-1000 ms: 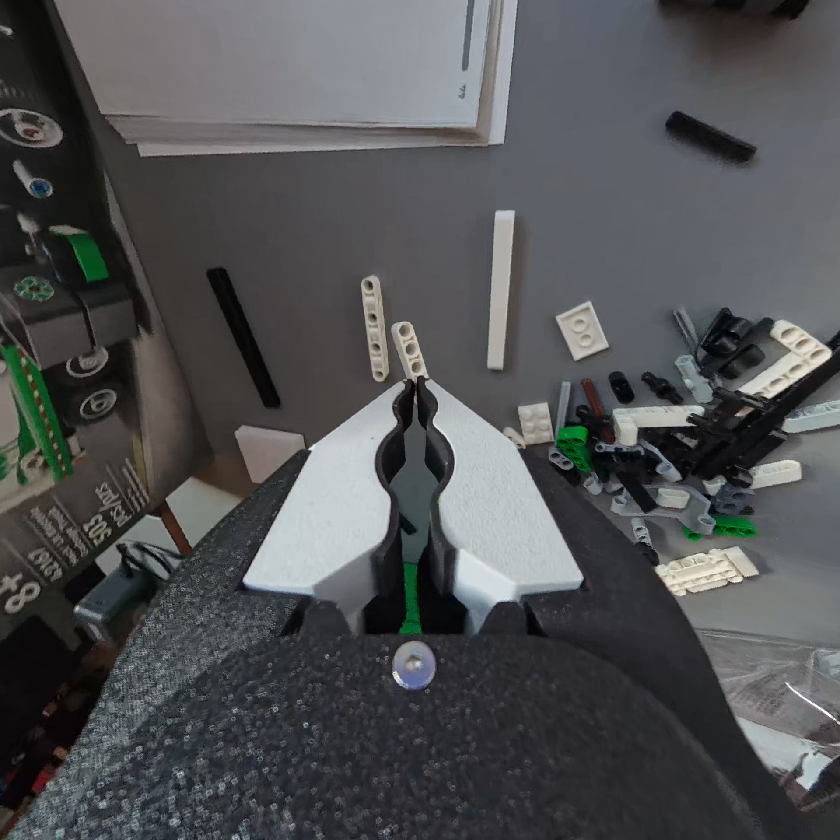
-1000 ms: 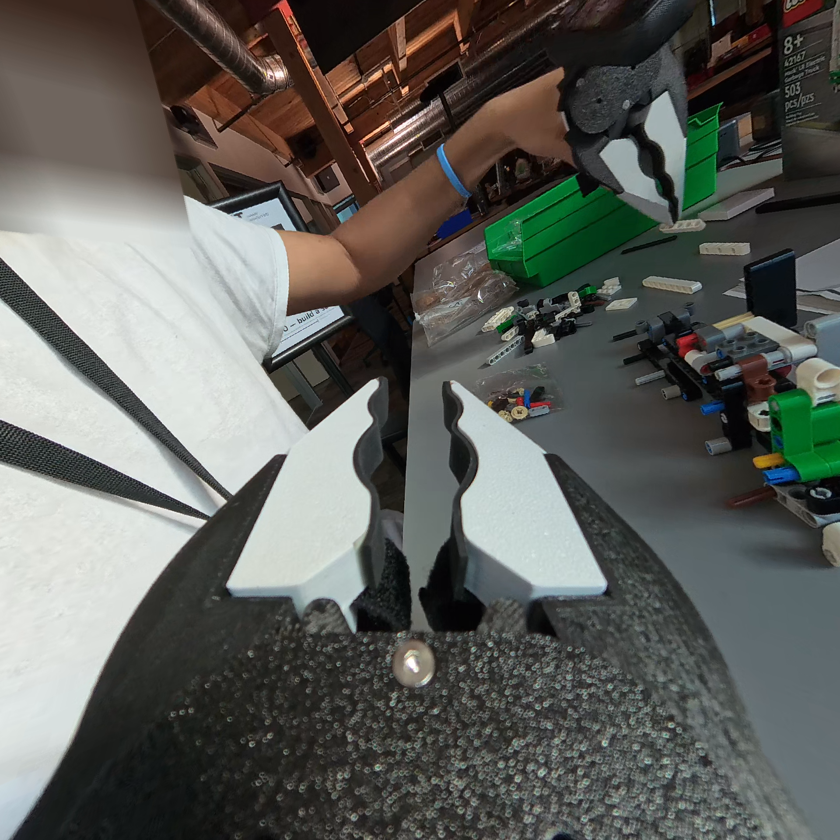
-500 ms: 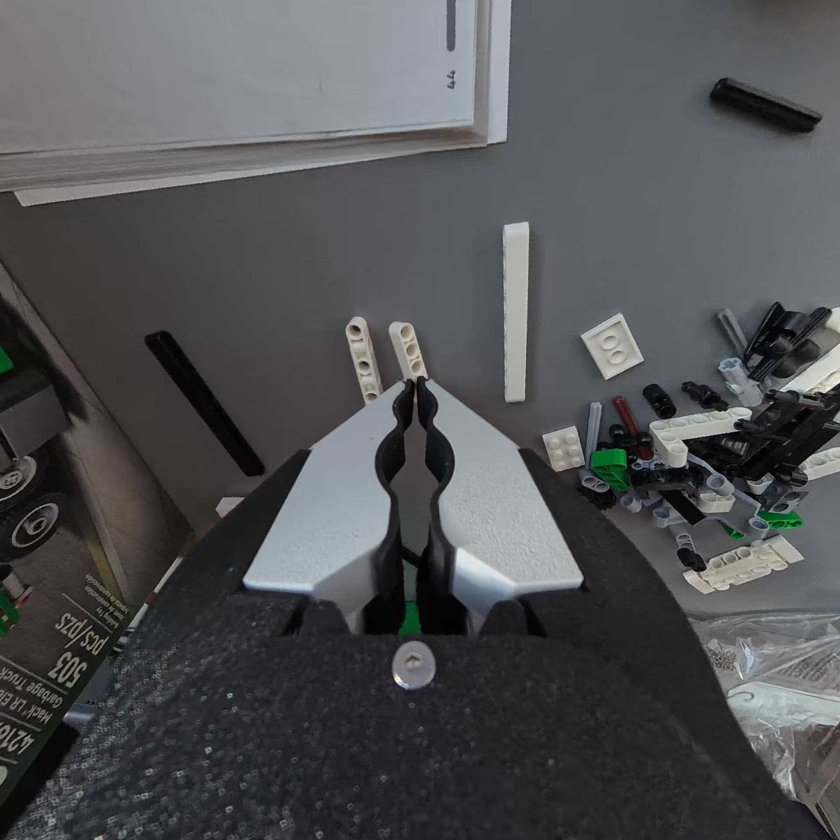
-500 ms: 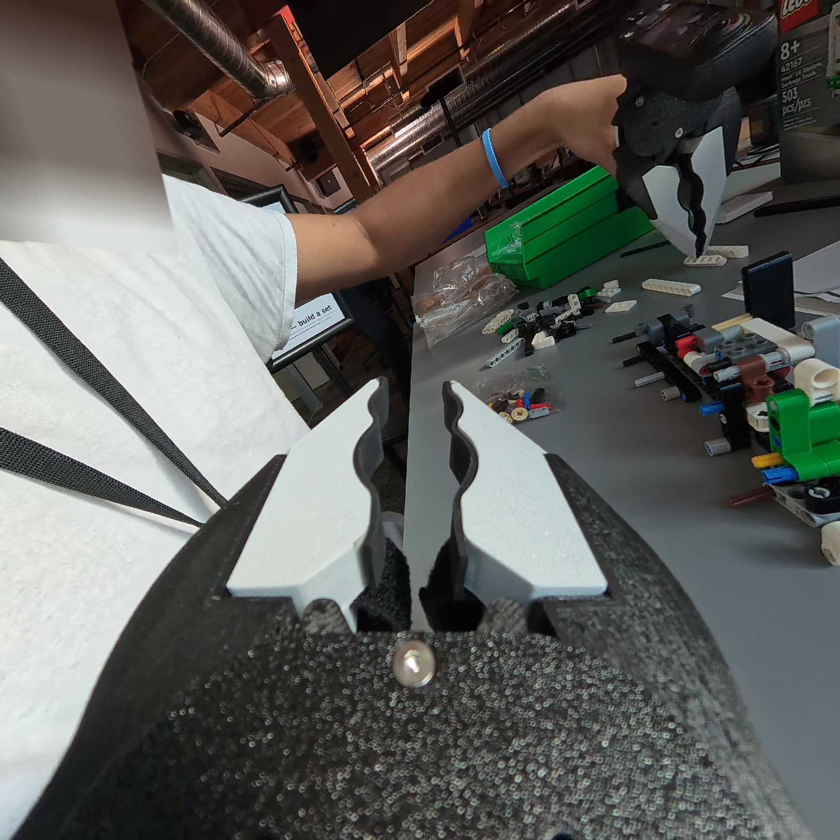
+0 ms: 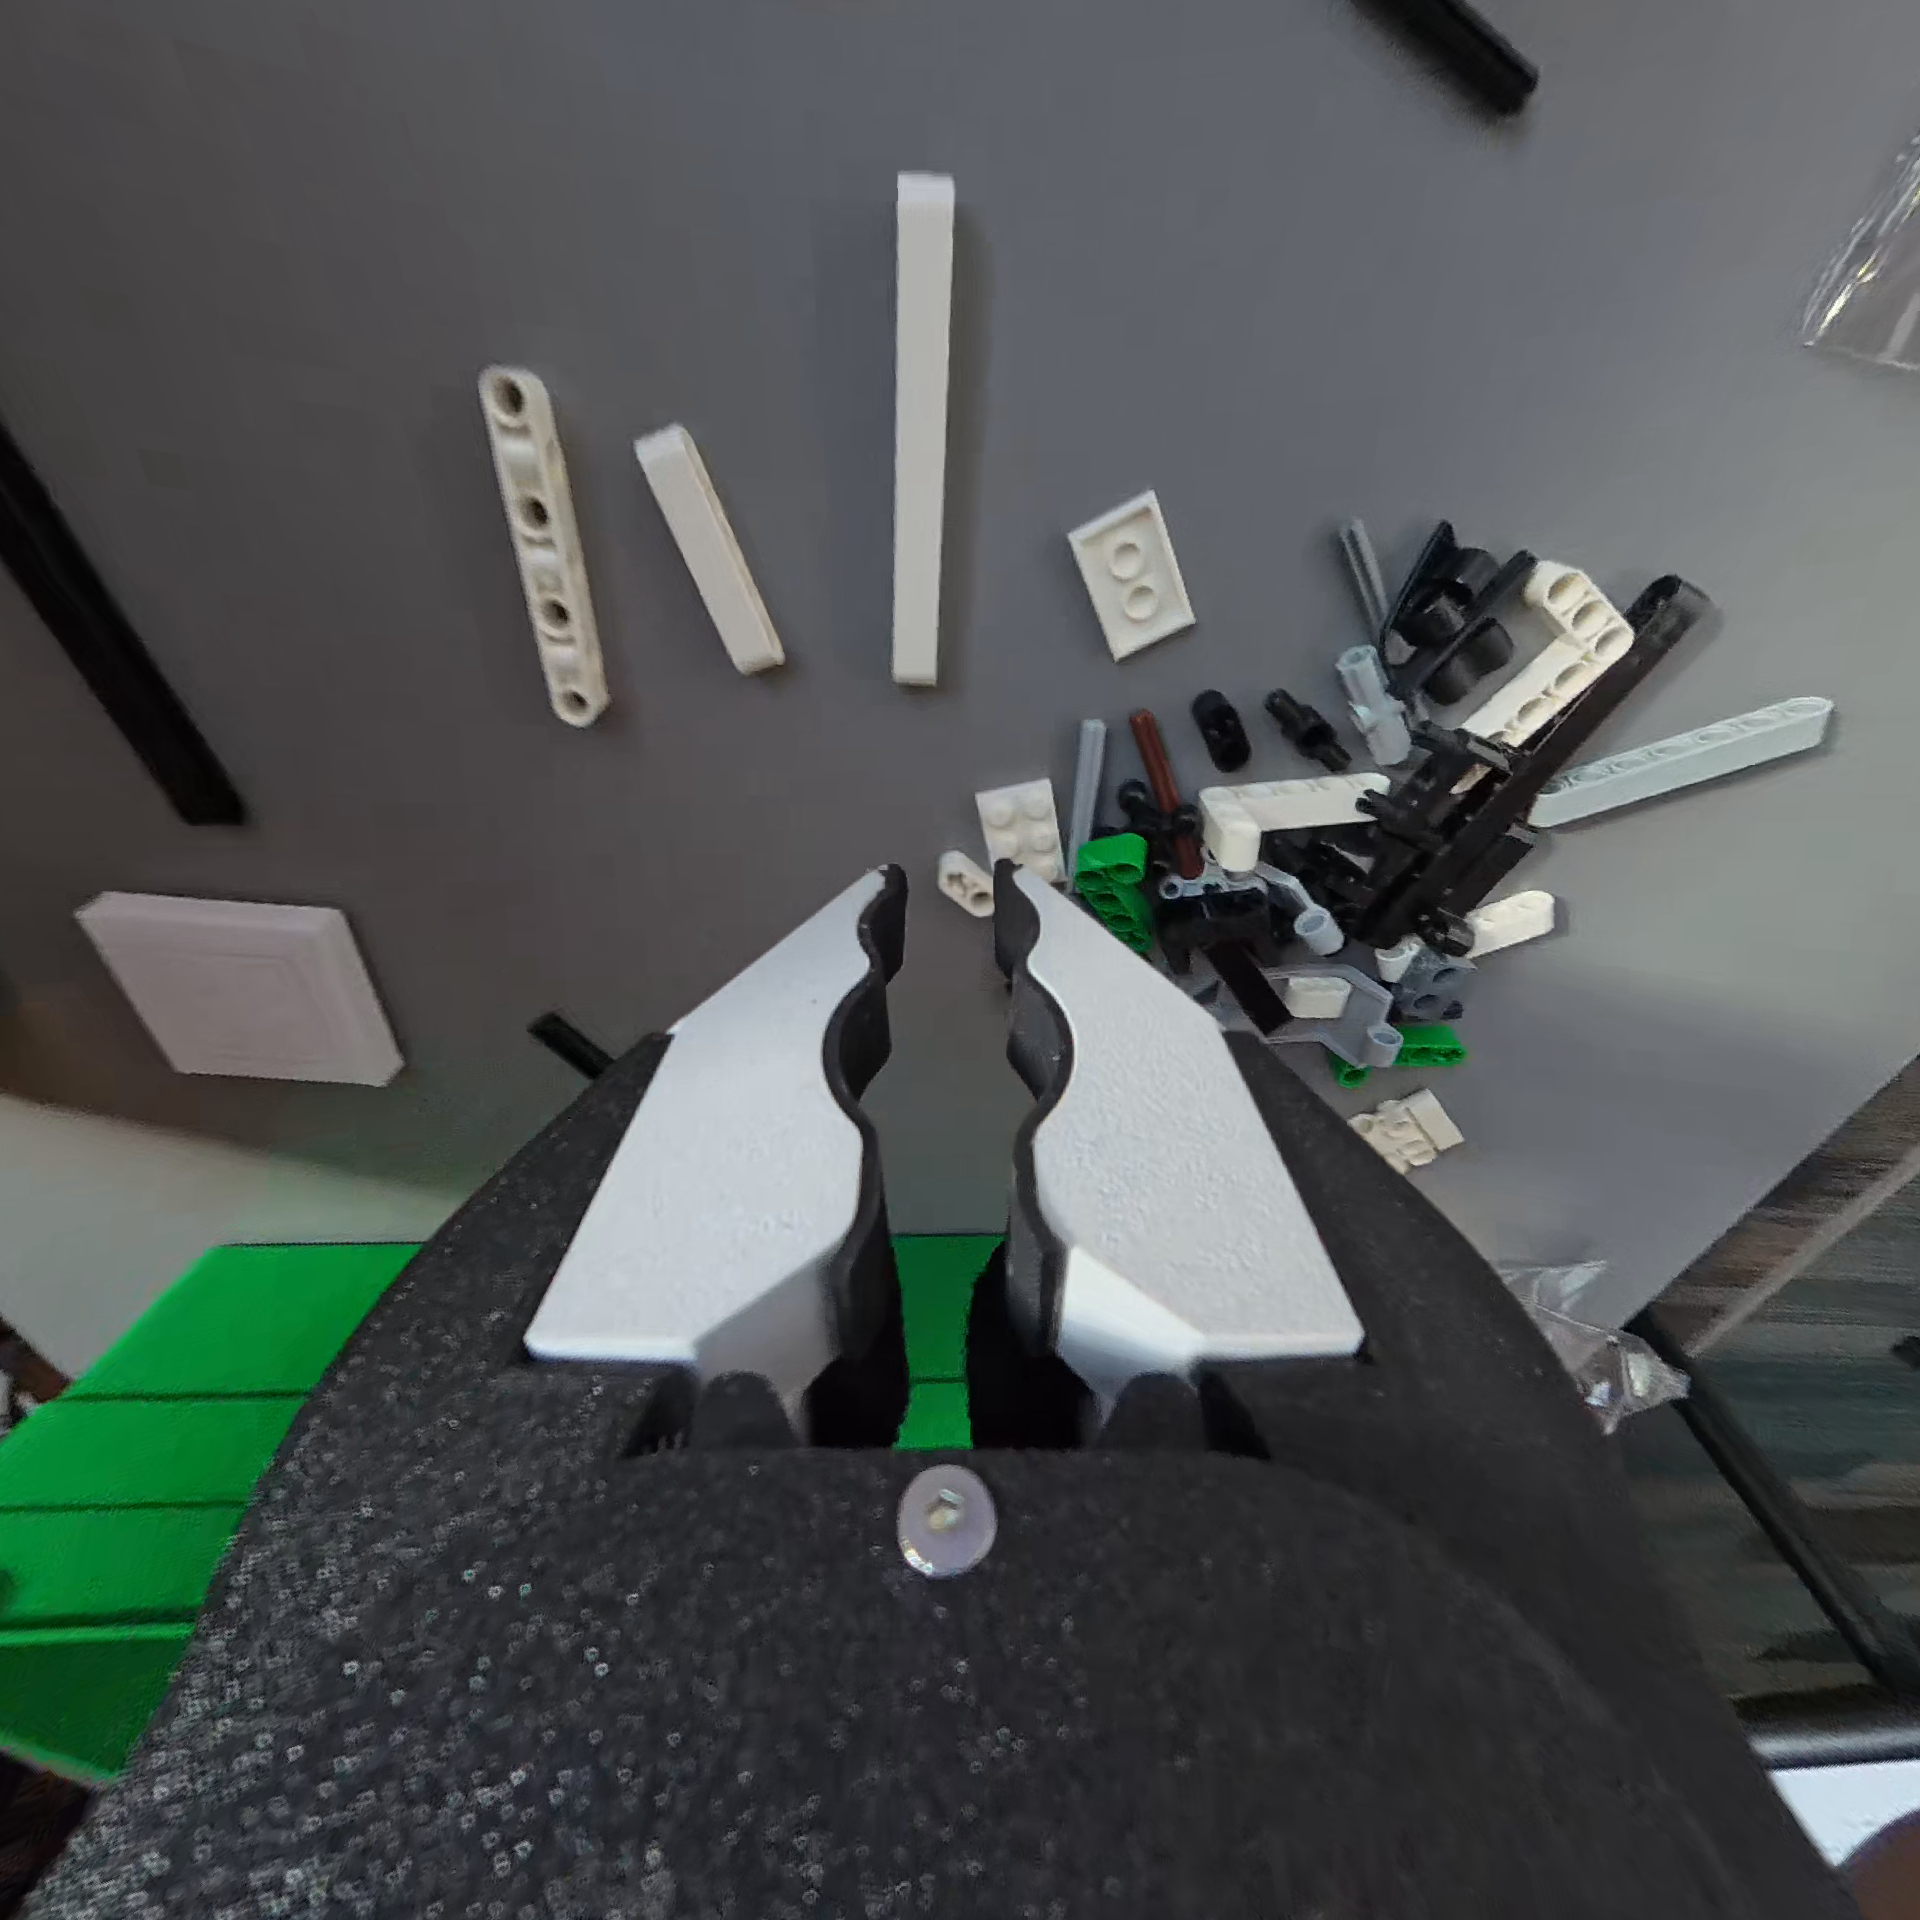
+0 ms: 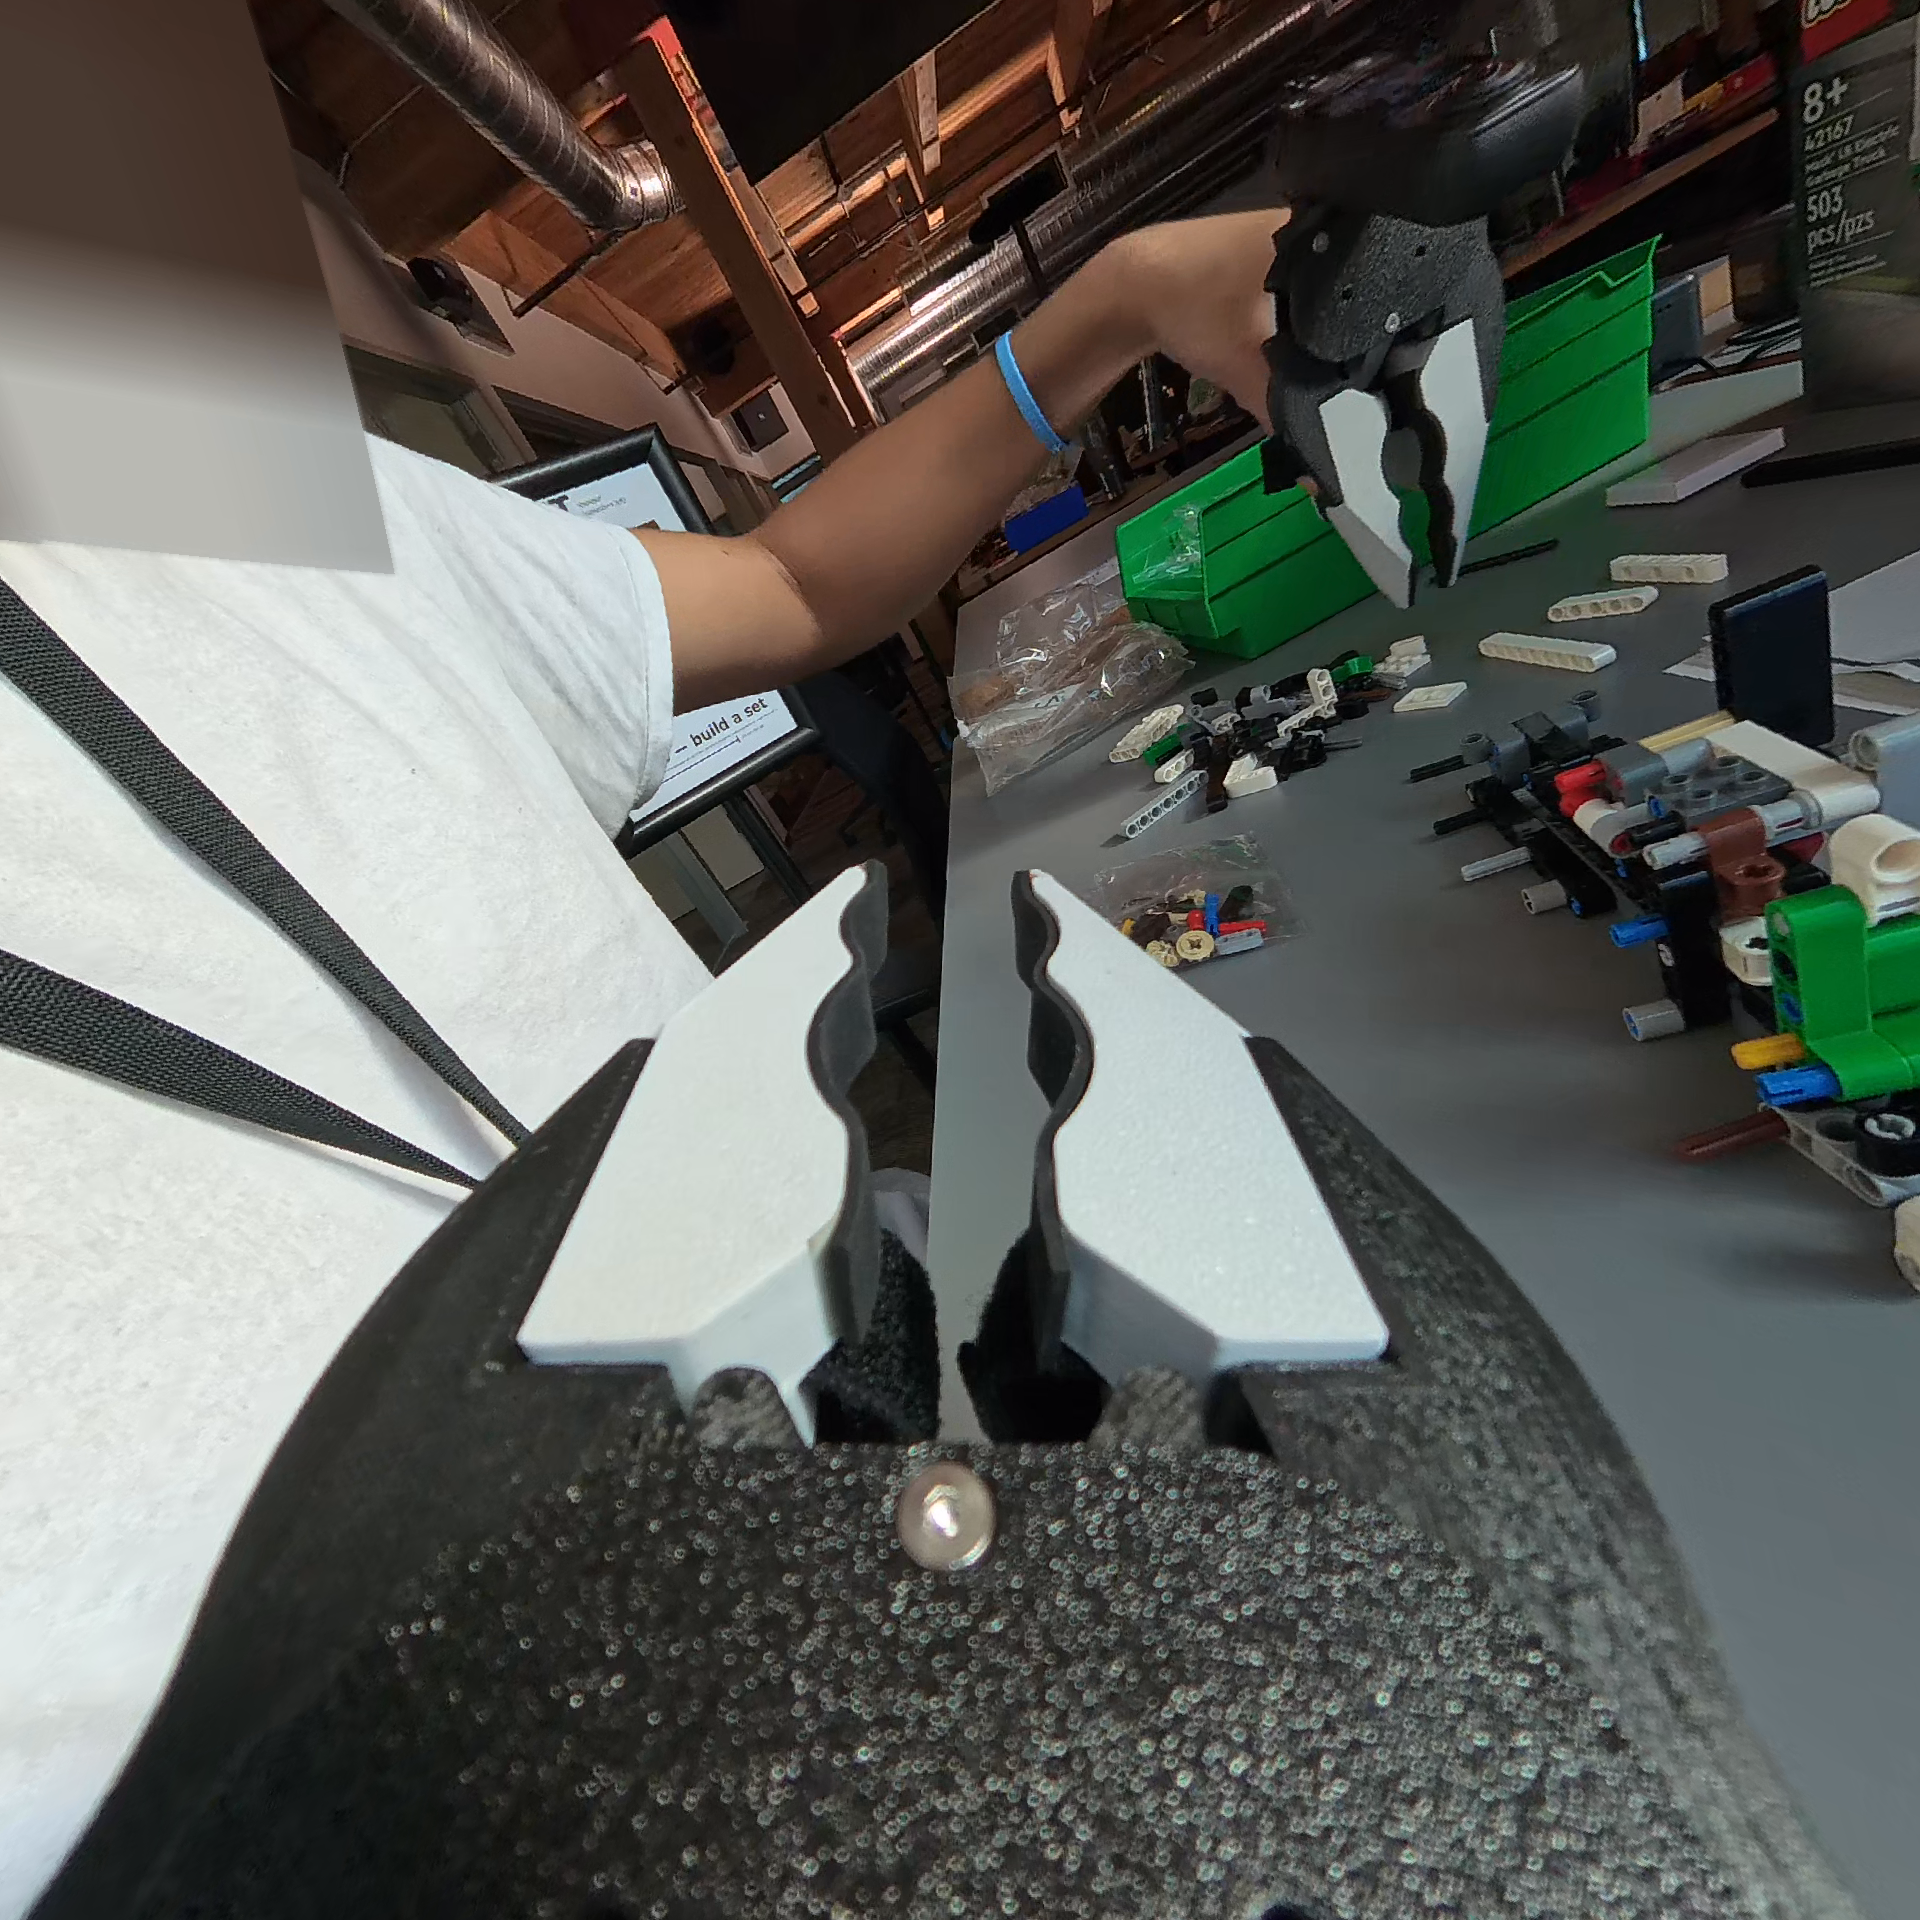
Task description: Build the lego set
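My left gripper is open and holds nothing. It hangs above the grey table, over a small white link at the edge of a pile of loose bricks. Farther off lie a white holed beam, a short white piece and a long white tile. The right wrist view shows the left gripper raised over the table, its jaws apart. My right gripper is open and empty at the table's near edge, beside the person's white shirt.
A green bin stands at the back of the table, with a white square panel near it. A partly built model, a small bag of parts, a crumpled plastic bag and a dark box are also on the table. The gap from one gripper's tips to the other's is roughly 35 cm. To the short white piece: left tips about 7 cm, right tips about 35 cm.
My left gripper has opened from shut. It has drawn back from the short white piece at its tips toward the brick pile. The right gripper has not moved.
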The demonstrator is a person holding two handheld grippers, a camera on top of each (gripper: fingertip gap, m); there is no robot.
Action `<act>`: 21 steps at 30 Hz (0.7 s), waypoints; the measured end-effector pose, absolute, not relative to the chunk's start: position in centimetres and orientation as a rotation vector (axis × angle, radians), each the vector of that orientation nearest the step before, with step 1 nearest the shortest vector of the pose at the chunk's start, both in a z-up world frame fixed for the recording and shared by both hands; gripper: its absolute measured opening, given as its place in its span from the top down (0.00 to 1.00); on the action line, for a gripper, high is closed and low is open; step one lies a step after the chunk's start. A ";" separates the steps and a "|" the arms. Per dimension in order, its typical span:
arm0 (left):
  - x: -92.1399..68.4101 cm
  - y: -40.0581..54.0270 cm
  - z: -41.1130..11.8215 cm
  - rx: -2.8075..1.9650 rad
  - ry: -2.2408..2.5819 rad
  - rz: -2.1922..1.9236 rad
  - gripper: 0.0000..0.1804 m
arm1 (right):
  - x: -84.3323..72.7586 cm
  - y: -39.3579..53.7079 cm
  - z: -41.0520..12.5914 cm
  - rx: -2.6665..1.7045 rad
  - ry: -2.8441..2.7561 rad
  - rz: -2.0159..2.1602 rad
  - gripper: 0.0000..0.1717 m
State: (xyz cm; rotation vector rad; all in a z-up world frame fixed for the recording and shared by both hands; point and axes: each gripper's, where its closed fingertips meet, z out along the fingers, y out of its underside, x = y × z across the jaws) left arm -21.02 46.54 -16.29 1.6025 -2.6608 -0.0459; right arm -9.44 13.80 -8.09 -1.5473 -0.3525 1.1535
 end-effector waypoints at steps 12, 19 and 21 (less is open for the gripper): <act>-22.6 46.9 -18.7 1.712 -2.541 -0.015 0.97 | -9.5 13.8 -8.2 -1.553 -0.352 1.152 0.87; -21.4 49.4 -18.3 1.753 -2.616 -0.105 0.97 | -9.5 13.8 -8.2 -1.554 -0.354 1.151 0.87; -20.9 50.5 -18.0 1.797 -2.610 -0.127 0.97 | -9.5 13.8 -8.2 -1.553 -0.353 1.151 0.87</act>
